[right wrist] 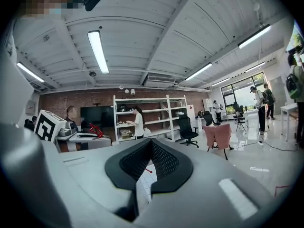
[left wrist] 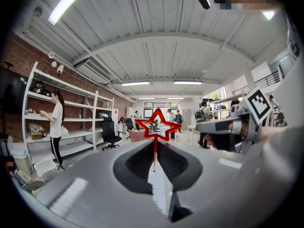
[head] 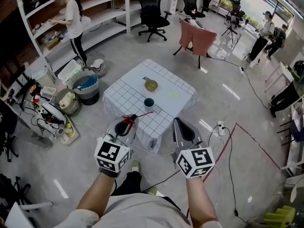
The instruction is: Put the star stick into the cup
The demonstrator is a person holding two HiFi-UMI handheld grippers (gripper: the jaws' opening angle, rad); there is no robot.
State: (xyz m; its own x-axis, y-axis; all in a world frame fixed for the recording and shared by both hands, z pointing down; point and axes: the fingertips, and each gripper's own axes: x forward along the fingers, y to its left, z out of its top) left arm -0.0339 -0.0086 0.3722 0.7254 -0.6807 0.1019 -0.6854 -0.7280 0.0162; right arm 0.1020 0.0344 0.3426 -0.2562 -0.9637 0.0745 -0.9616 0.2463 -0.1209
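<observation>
Carrying step: the left gripper [head: 124,127] pinches the star stick [left wrist: 157,123] and must next reach the mid-frame cup [head: 149,102], while the right gripper [head: 183,130] is pressed together, empty.

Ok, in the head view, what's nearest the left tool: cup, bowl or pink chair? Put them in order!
1. Cup, near side of the table.
2. Bowl, behind the cup, mid-table.
3. Pink chair, on the floor past the table.

The left claw [left wrist: 155,151] is matt grey plastic, the tablecloth [head: 123,99] checked fabric, the floor [head: 118,46] smooth and glossy.
</observation>
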